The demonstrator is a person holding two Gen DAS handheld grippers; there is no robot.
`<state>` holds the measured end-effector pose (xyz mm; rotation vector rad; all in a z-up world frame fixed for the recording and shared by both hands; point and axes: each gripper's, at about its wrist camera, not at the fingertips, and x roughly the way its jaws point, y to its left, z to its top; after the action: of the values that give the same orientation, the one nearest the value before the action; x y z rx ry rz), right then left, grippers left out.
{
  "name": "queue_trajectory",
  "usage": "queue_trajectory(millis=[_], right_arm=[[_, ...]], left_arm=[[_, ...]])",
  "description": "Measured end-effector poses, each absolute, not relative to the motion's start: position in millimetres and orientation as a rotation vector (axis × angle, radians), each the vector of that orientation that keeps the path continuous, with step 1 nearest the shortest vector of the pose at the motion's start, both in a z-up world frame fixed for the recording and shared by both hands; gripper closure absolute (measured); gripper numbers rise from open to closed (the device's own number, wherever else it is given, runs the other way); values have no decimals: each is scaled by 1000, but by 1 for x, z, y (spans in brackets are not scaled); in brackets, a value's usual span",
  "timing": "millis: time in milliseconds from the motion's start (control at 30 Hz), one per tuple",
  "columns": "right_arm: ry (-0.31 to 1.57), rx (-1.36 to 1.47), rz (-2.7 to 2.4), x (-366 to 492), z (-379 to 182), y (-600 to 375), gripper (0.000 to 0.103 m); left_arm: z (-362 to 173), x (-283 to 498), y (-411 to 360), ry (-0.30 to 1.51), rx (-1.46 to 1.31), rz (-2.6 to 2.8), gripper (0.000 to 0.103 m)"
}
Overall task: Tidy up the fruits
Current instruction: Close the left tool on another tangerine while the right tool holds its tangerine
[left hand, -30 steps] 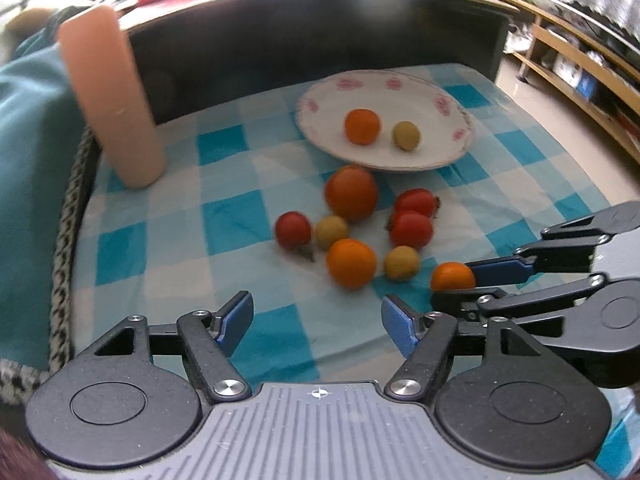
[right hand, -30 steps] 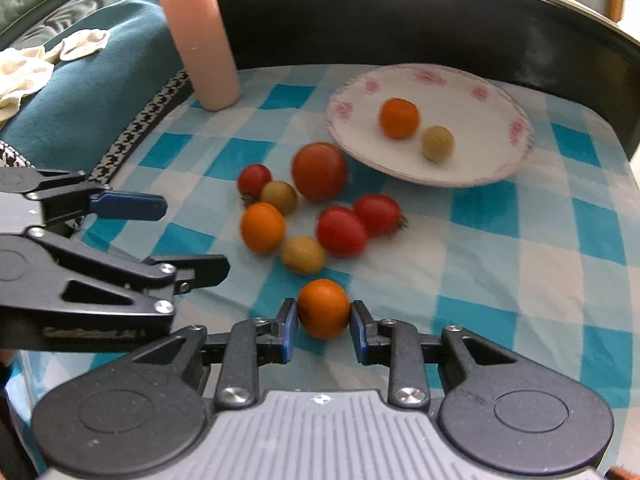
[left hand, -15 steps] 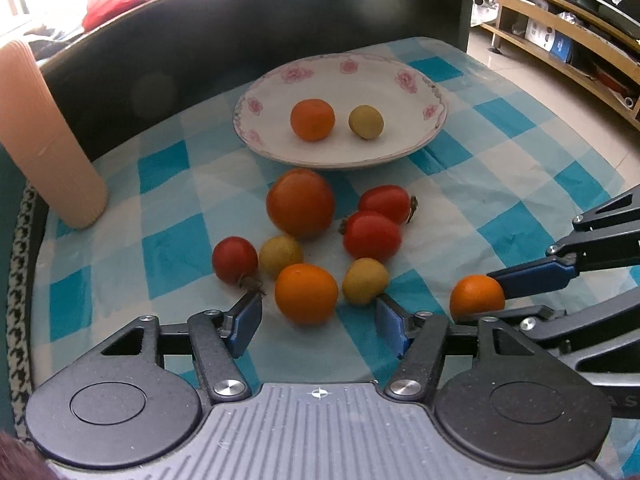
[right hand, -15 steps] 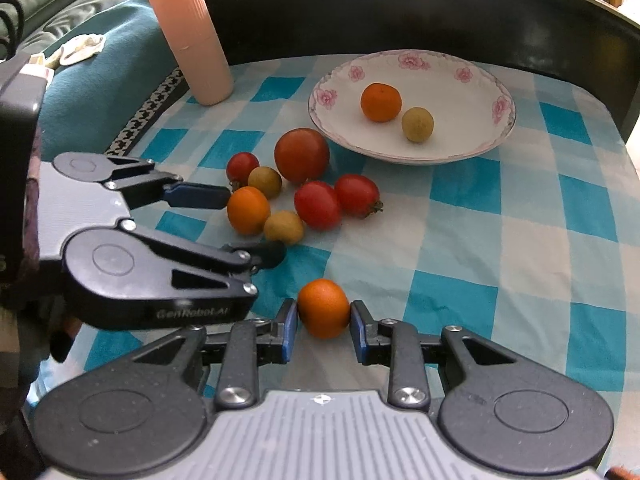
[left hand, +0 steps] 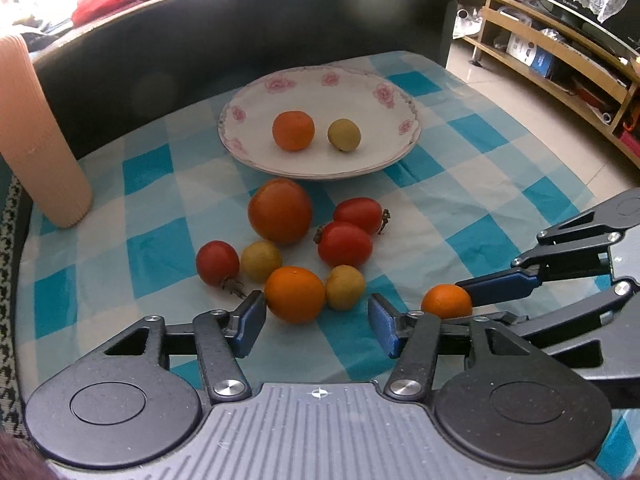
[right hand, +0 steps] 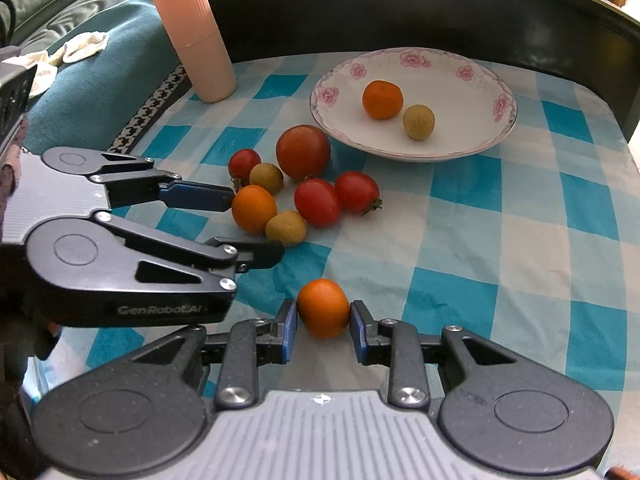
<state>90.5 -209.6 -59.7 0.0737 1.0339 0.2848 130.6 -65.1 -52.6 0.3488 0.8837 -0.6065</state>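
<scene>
My right gripper (right hand: 323,324) is shut on a small orange (right hand: 323,307), held just above the checked cloth; the same orange (left hand: 447,301) shows at the right of the left wrist view. My left gripper (left hand: 316,322) is open, its fingers flanking another orange (left hand: 295,294) and a yellow-green fruit (left hand: 345,287) at the near edge of a loose cluster. That cluster also holds a large red-orange tomato (left hand: 279,210) and red tomatoes (left hand: 344,244). The flowered white plate (left hand: 256,156) behind carries an orange (left hand: 293,130) and a yellow-green fruit (left hand: 343,134).
A tall pink ribbed cup (right hand: 194,36) stands at the cloth's far left corner. A dark curved rail (right hand: 400,12) rises behind the plate. Teal fabric (right hand: 92,88) lies to the left, and wooden shelves (left hand: 560,64) stand beyond the right edge.
My left gripper has moved forward, so its open fingers now reach the nearest orange and yellow-green fruit. My right gripper keeps its hold on the small orange and has barely shifted.
</scene>
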Motion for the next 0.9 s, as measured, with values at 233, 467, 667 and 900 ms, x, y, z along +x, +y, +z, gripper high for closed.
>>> queue_trajectory(millis=[233, 467, 667, 900], right_arm=[[1037, 77, 288, 90, -60, -210, 58], [1042, 83, 294, 91, -61, -211, 58], [1044, 87, 298, 91, -61, -213, 58], [1042, 73, 297, 91, -61, -211, 58]], left_arm=[[-61, 143, -60, 904, 341, -576, 34], [-63, 148, -56, 913, 353, -576, 34], [-65, 151, -52, 915, 372, -570, 34], [-65, 149, -62, 895, 373, -582, 36]])
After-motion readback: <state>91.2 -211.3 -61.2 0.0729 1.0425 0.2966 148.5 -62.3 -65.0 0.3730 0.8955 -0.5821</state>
